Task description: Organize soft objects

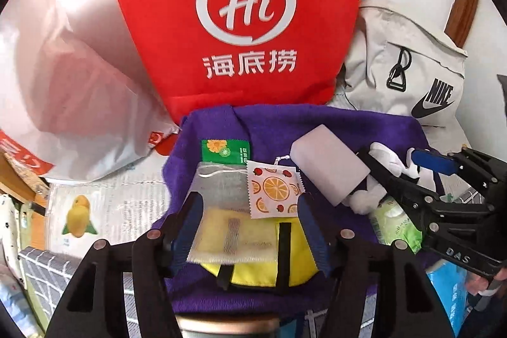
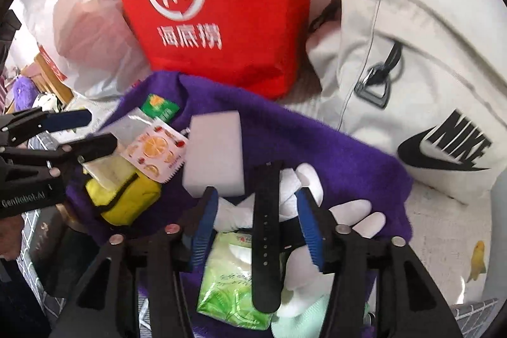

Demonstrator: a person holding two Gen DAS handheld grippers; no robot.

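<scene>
A purple knit cloth (image 1: 332, 122) (image 2: 285, 135) carries a pile of soft things. My left gripper (image 1: 248, 230) is open around a white mesh pouch (image 1: 221, 211) lying on a yellow pouch (image 1: 294, 262) (image 2: 126, 198). An orange-print sachet (image 1: 274, 190) (image 2: 155, 151) and a pale foam block (image 1: 329, 167) (image 2: 215, 154) lie beside them. My right gripper (image 2: 258, 225) (image 1: 393, 160) is open over a white glove (image 2: 304, 179) with a black strap (image 2: 266, 236) across it, above a green tissue pack (image 2: 231, 284) (image 1: 396, 220).
A red Haidilao bag (image 1: 240, 15) (image 2: 215, 5) stands behind the cloth. A grey Nike bag (image 1: 412, 62) (image 2: 427, 84) is at the right, a translucent plastic bag (image 1: 79, 68) at the left. A leaflet with a mango picture (image 1: 104, 211) lies on the left.
</scene>
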